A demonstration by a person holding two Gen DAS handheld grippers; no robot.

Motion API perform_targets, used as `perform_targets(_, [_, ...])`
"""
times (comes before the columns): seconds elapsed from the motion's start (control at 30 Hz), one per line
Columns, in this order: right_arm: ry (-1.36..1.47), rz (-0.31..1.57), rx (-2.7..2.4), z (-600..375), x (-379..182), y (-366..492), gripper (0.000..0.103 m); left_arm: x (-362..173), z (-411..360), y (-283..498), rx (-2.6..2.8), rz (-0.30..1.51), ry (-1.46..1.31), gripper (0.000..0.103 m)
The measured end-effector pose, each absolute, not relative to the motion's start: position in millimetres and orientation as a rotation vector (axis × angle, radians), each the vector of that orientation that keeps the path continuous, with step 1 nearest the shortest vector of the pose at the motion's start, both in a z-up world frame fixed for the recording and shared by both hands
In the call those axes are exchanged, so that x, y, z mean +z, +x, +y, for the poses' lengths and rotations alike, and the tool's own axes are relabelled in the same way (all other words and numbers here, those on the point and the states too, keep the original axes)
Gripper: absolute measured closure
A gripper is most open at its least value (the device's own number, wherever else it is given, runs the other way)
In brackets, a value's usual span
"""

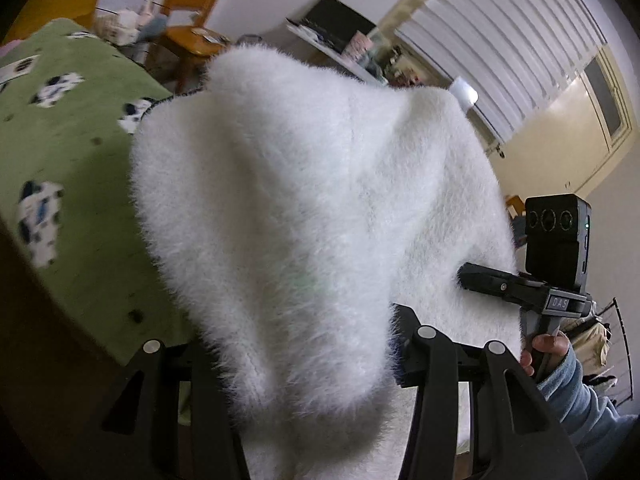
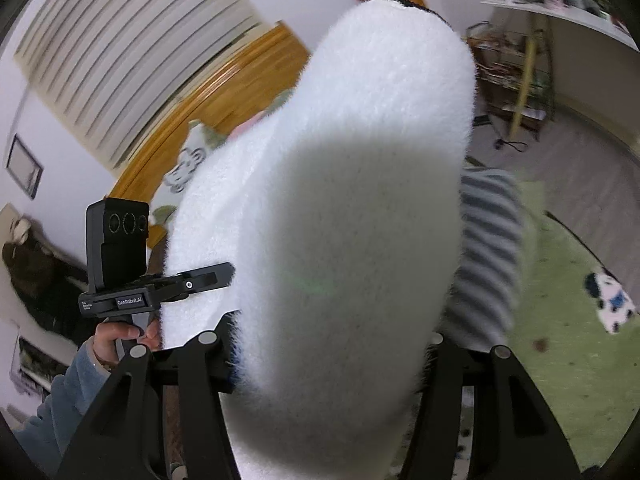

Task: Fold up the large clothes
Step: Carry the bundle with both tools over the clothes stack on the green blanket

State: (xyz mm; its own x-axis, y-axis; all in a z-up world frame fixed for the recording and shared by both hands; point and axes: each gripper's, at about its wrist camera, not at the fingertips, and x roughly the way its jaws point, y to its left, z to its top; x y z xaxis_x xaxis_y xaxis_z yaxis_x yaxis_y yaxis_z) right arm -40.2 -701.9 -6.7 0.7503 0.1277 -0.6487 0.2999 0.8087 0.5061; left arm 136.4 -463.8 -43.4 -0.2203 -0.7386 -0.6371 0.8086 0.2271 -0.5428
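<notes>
A white fluffy garment (image 1: pixel 304 208) with a thin dark trim hangs in the air and fills both wrist views (image 2: pixel 344 216). My left gripper (image 1: pixel 316 364) is shut on one edge of it; the fabric hides its fingertips. My right gripper (image 2: pixel 332 364) is shut on another edge, its fingertips buried in the fur too. Each gripper shows in the other's view, the right one (image 1: pixel 472 276) at the garment's right side, the left one (image 2: pixel 220 276) at its left side. The garment is lifted off the green bed (image 1: pixel 72 152).
The bed has a green cover with panda prints (image 2: pixel 576 344). A grey striped garment (image 2: pixel 488 248) lies on it behind the white one. A wooden chair (image 1: pixel 192 12), a shelf (image 1: pixel 332 40), a wooden headboard (image 2: pixel 224 92) and a window with blinds (image 1: pixel 500 40) surround the bed.
</notes>
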Motion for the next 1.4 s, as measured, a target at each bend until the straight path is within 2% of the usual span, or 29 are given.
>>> perform_targets(0.37, [0.719,0.713,-0.162,-742.4,-3.4,-47.4,0.048,-31.7,-540.1,141.6,-1.468,1.135,0.157,0.055])
perform_targets(0.47, [0.746,0.728,-0.173,-750.4,-24.5,-42.5,0.046,-41.7,-561.0,148.5,-1.455,1.15,0.219,0.053])
perform_targets(0.67, [0.759,0.701,-0.2,-750.4,-59.1,-43.2,0.036,-78.1,-556.6,163.8,-1.411,1.179,0.211,0.038])
perform_targets(0.73, [0.74,0.689,-0.205,-749.2,-60.0,-43.8,0.033,-82.5,-553.4,166.2,-1.395,1.152,0.217,0.027])
perform_targets(0.8, [0.735,0.683,-0.213,-750.0,-59.6,-43.7,0.032,-84.4,-550.7,167.3,-1.395,1.125,0.227,0.023])
perform_targets(0.93, [0.685,0.68,-0.253,-747.5,-50.7,-48.2,0.031,-79.3,-552.4,175.1,-1.356,1.054,0.277,0.009])
perform_targets(1.0, [0.647,0.705,-0.277,-744.0,-43.5,-49.0,0.029,-68.7,-550.0,179.9,-1.328,1.013,0.303,0.009])
perform_targets(1.07, [0.622,0.728,-0.299,-742.4,-37.9,-42.6,0.023,-57.8,-547.6,181.9,-1.301,0.956,0.343,0.007])
perform_targets(1.13, [0.555,0.738,-0.361,-739.6,-31.2,-46.9,0.005,-44.7,-543.7,177.4,-1.254,0.88,0.423,0.006])
perform_targets(1.27, [0.394,0.72,-0.457,-728.4,-7.0,-65.0,0.005,-20.9,-530.7,167.4,-1.179,0.797,0.502,0.007])
perform_targets(1.4, [0.338,0.694,-0.47,-708.8,10.5,-82.7,0.005,1.1,-505.0,152.1,-1.205,0.8,0.349,0.007])
